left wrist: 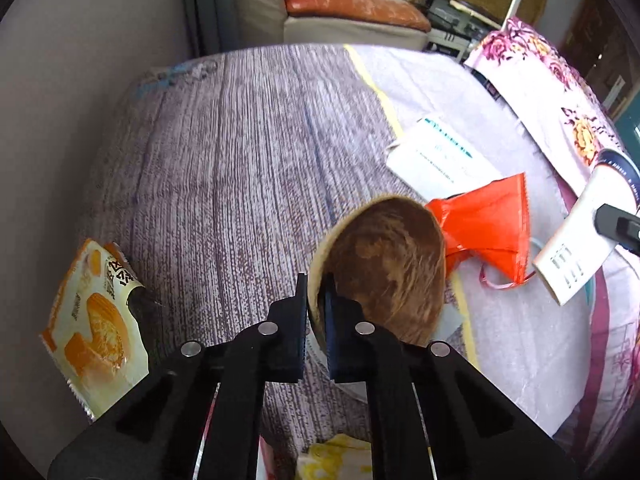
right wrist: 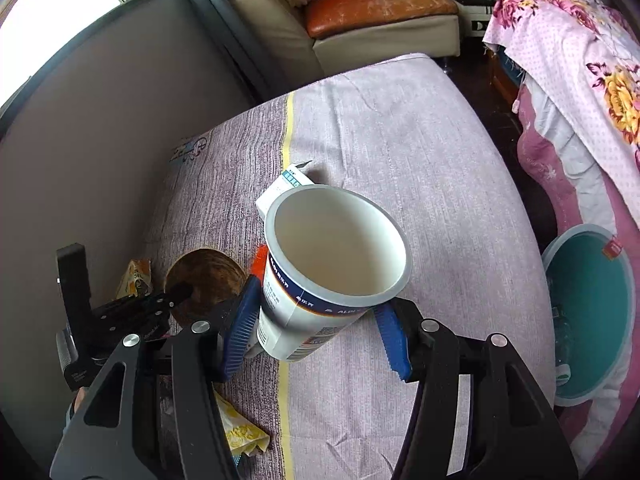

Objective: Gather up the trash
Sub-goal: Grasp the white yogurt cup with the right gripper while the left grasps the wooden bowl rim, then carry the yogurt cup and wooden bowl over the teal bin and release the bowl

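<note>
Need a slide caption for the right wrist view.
Right hand-held gripper holds a white paper cup above the bed, teal trash bin alongside.

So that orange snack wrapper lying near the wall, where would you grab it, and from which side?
Probably the torn, curled upper edge of the orange snack wrapper, coming from above with one finger each side of that lifted flap. The rest lies flat on the bedspread, giving fingers little to pinch. The left gripper is shut on the brown bowl, the right gripper on the white cup, so one must free up.
</note>
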A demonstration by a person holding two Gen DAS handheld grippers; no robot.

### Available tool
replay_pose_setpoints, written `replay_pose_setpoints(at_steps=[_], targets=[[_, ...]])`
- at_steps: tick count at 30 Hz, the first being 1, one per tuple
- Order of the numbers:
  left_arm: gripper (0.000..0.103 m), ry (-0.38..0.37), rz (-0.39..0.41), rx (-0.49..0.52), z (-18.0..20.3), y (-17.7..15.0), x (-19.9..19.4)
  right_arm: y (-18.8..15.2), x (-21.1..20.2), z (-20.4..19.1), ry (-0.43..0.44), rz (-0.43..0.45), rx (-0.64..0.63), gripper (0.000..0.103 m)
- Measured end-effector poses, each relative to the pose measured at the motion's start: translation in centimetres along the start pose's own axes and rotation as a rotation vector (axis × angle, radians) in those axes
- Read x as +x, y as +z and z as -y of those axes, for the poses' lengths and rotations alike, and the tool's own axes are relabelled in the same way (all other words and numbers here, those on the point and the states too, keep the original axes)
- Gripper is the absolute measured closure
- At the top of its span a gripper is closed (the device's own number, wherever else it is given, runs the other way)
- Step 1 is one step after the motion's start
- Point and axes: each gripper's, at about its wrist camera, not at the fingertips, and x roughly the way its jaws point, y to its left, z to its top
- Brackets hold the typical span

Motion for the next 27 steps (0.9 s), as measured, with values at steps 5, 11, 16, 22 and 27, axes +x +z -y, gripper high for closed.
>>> replay_pose_setpoints(at_steps=[5, 11, 16, 22, 27], targets=[[0.096, 0.056, 0.059, 0.009, 1.6, 0.4, -2.5, -0.6, -1.2, 1.8, -0.014, 0.034, 0.006, 0.049], [0.096, 0.060, 0.091, 0.010, 3.4, 0.6, -5.3, -1.2, -2.7, 3.6, -0.010, 0.067, 0.017, 0.050], [0.096, 0.037, 0.123, 0.058, 6.4, 0.7, -7.1, -1.8, -4.2, 5.6, -0.012, 0.099, 0.041, 0.050], [0.096, -0.031, 0.127, 0.137, 12.0, 1.3, -7.5, -2.4, -6.6, 9.3, -0.042, 0.157, 0.098, 0.050], [0.096, -0.100, 0.115, 0.219, 18.0, 1.7, -6.6, -3.5, -9.5, 14.3, -0.107, 0.227, 0.183, 0.050]])
